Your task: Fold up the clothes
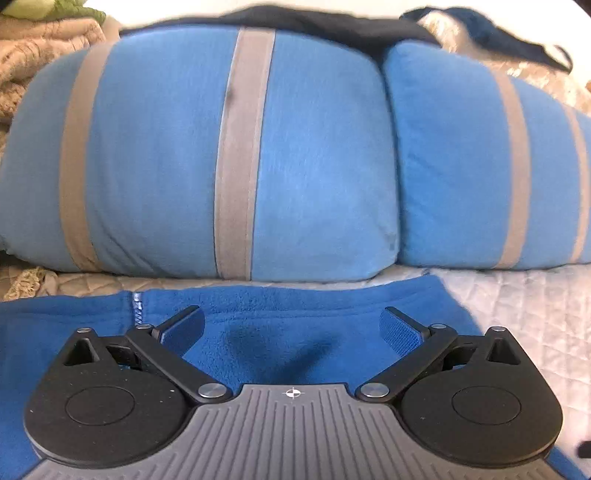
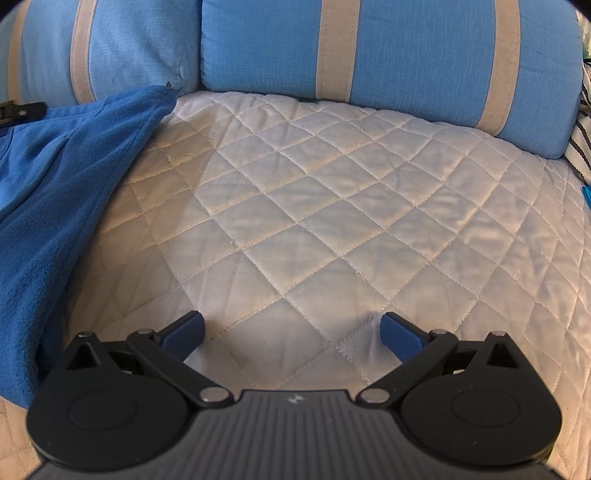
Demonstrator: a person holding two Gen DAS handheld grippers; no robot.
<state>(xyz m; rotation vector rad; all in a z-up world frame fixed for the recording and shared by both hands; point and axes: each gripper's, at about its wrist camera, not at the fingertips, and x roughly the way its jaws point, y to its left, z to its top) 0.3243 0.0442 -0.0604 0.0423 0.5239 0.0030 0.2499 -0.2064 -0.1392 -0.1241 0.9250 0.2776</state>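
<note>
A royal-blue fleece garment (image 1: 288, 332) with a zipper (image 1: 137, 304) lies on the quilted white cover. My left gripper (image 1: 293, 326) is open and hovers right over the fleece, its fingers spread wide with nothing between them. In the right wrist view the same fleece (image 2: 55, 192) lies at the left, draped over the quilt. My right gripper (image 2: 291, 328) is open and empty above bare quilt, to the right of the fleece and apart from it.
Two light-blue cushions with grey-beige stripes (image 1: 236, 147) (image 2: 388, 55) stand along the back of the quilted seat (image 2: 332, 206). Beige knitted fabric (image 1: 33, 55) lies at the far left, dark clothing (image 1: 314, 22) behind the cushions, striped fabric (image 2: 581, 140) at the right edge.
</note>
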